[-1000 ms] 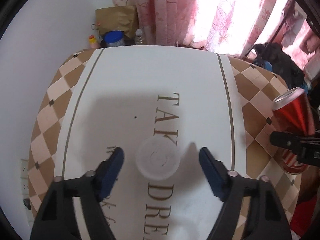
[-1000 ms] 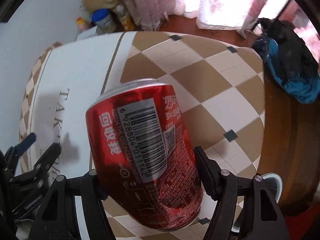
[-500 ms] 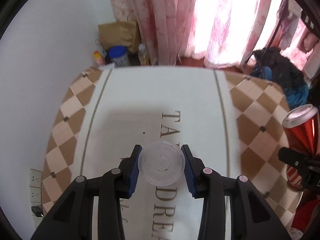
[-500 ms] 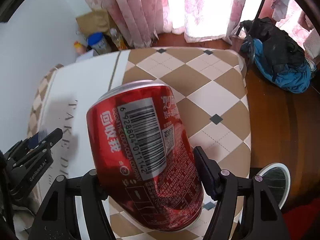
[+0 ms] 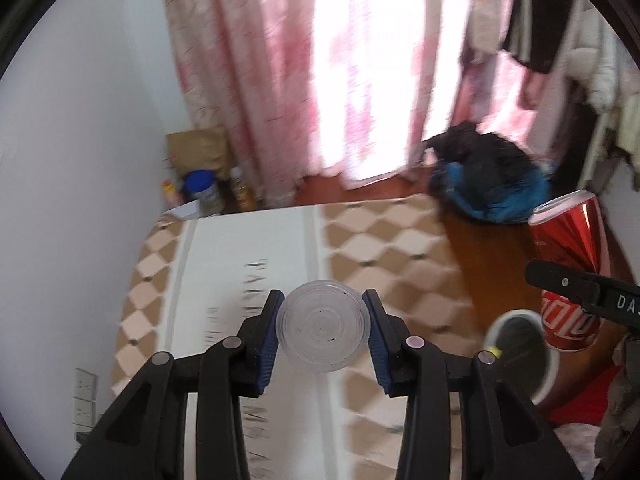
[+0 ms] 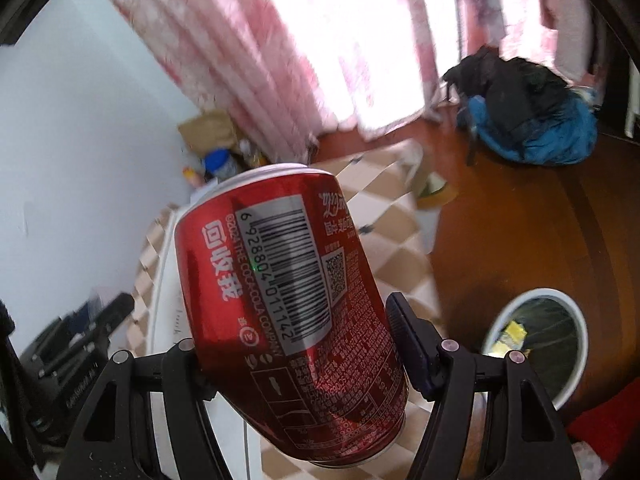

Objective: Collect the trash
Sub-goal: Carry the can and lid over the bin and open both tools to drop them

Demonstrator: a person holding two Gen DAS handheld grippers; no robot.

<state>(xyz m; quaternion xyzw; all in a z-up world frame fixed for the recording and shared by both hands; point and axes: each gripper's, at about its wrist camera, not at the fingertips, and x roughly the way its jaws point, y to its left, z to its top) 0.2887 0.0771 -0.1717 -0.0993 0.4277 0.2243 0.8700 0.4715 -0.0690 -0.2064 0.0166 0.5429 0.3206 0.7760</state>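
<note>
My left gripper (image 5: 322,332) is shut on a clear round plastic lid (image 5: 323,325) and holds it in the air above the table (image 5: 248,240). My right gripper (image 6: 304,344) is shut on a red cola can (image 6: 288,296), tilted, barcode facing the camera. The can also shows in the left wrist view (image 5: 568,264) at the far right. A white trash bin (image 6: 536,332) with a dark liner and yellow scraps inside stands on the wooden floor, below and right of the can. It also shows in the left wrist view (image 5: 520,356).
The table has a checkered brown cloth with a white lettered runner. Behind it are pink curtains (image 5: 320,60), a paper bag (image 5: 196,148) and bottles by the wall. A blue and black bag (image 6: 532,120) lies on the floor at right.
My left gripper closed on the lid and lifted it off the table. Both grippers rose and swung right, bringing the trash bin into view. The can stays gripped.
</note>
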